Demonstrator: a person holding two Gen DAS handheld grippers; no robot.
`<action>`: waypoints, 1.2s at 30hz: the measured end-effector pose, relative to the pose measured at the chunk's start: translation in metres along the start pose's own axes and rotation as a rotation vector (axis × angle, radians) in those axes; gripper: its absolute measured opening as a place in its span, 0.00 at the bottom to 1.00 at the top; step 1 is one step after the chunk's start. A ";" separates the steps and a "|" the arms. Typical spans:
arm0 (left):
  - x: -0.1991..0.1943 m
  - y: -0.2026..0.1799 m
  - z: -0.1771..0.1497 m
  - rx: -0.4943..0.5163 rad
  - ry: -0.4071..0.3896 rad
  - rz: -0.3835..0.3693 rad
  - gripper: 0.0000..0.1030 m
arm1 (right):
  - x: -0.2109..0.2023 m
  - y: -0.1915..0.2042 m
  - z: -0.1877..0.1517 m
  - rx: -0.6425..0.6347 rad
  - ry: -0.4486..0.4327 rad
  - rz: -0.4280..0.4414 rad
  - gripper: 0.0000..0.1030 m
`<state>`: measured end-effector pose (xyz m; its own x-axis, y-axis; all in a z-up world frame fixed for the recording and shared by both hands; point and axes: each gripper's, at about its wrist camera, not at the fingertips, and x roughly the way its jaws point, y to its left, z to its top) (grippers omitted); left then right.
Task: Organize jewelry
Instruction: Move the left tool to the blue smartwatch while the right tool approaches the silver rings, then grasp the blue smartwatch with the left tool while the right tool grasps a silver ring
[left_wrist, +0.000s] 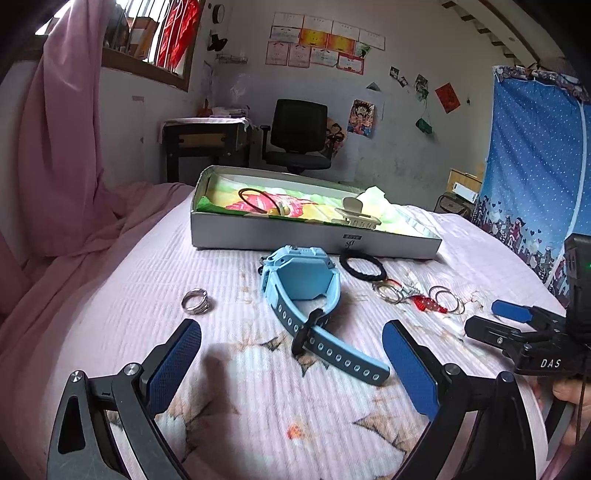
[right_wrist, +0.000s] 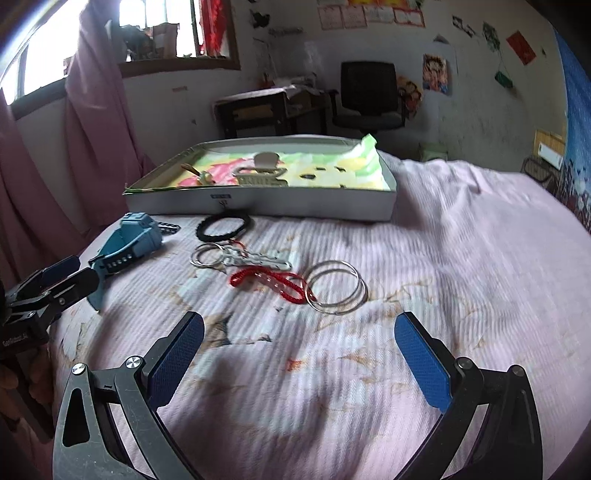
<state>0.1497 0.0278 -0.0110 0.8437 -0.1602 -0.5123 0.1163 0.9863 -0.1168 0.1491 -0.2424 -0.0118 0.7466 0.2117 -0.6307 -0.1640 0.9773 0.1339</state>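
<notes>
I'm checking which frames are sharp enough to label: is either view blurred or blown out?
Left wrist view: sharp; the blue watch and silver ring are crisp, and the window is mildly overexposed. Right wrist view: motion-blurred across the box and bedspread, and the window is blown out.

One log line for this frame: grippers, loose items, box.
left gripper: open, over blue watch | right gripper: open, empty | box: holds hair clip | bedspread: silver bangles

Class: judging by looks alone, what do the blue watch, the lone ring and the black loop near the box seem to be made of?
Blue watch: likely matte rubber or silicone; the punched strap bends and shows no gleam.
Ring: looks like polished silvery metal, with bright highlights.
Black loop: probably fabric-covered elastic; dull with a bumpy outline, though the texture is hard to confirm.
</notes>
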 end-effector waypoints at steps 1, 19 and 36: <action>0.001 -0.001 0.001 0.001 -0.001 -0.003 0.93 | 0.002 -0.002 0.001 0.009 0.002 0.005 0.98; 0.030 -0.004 0.012 0.000 0.070 -0.072 0.47 | 0.034 -0.032 0.026 0.141 0.033 -0.018 0.42; 0.030 -0.002 0.010 -0.010 0.059 -0.082 0.22 | 0.061 -0.025 0.026 0.129 0.115 0.042 0.05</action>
<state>0.1800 0.0217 -0.0180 0.7992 -0.2425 -0.5500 0.1782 0.9695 -0.1685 0.2157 -0.2541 -0.0340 0.6608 0.2577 -0.7049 -0.1041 0.9616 0.2540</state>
